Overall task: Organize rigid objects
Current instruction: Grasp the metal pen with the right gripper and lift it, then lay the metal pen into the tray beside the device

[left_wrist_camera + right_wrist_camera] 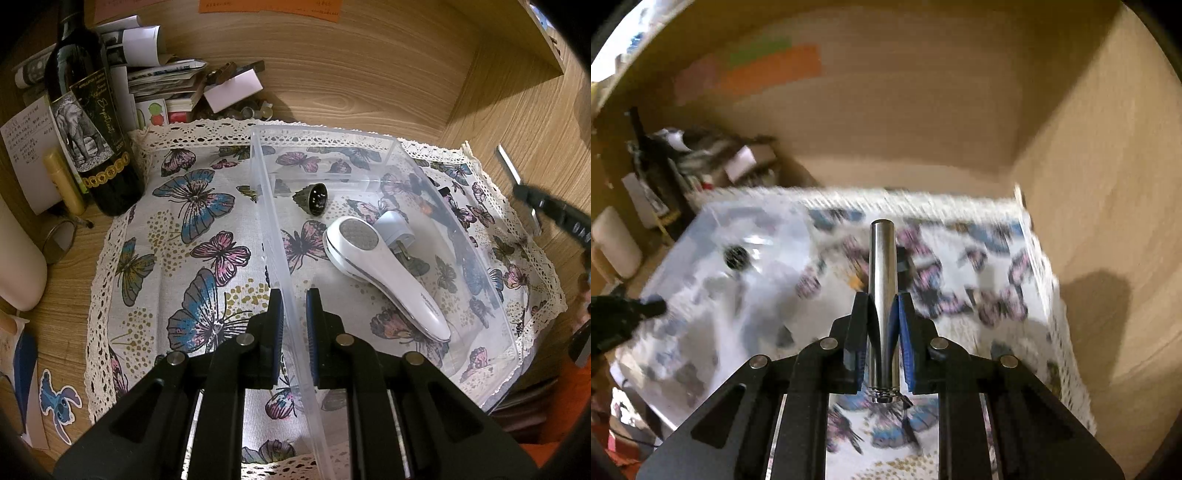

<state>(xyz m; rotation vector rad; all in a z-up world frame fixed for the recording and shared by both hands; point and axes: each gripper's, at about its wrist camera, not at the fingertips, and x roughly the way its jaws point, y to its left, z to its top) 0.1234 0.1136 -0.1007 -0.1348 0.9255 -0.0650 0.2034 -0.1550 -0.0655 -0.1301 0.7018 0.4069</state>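
Note:
A clear plastic bin (491,284) stands on a butterfly-print cloth (207,229). Inside lie a white handheld lint shaver (376,266), a pale blue cap (395,223) and a small dark ribbed cone (312,197). My left gripper (294,302) is shut on the bin's left wall near its front. My right gripper (883,306) is shut on a shiny metal cylinder (882,258) and holds it above the cloth, right of the bin (701,258). The right gripper and cylinder also show at the right edge of the left wrist view (532,199). The right wrist view is blurred.
A dark wine bottle (88,122), a yellow tube (64,182), a white rounded container (18,258) and a pile of papers and boxes (166,81) crowd the back left. Wooden walls (369,66) close in behind and to the right.

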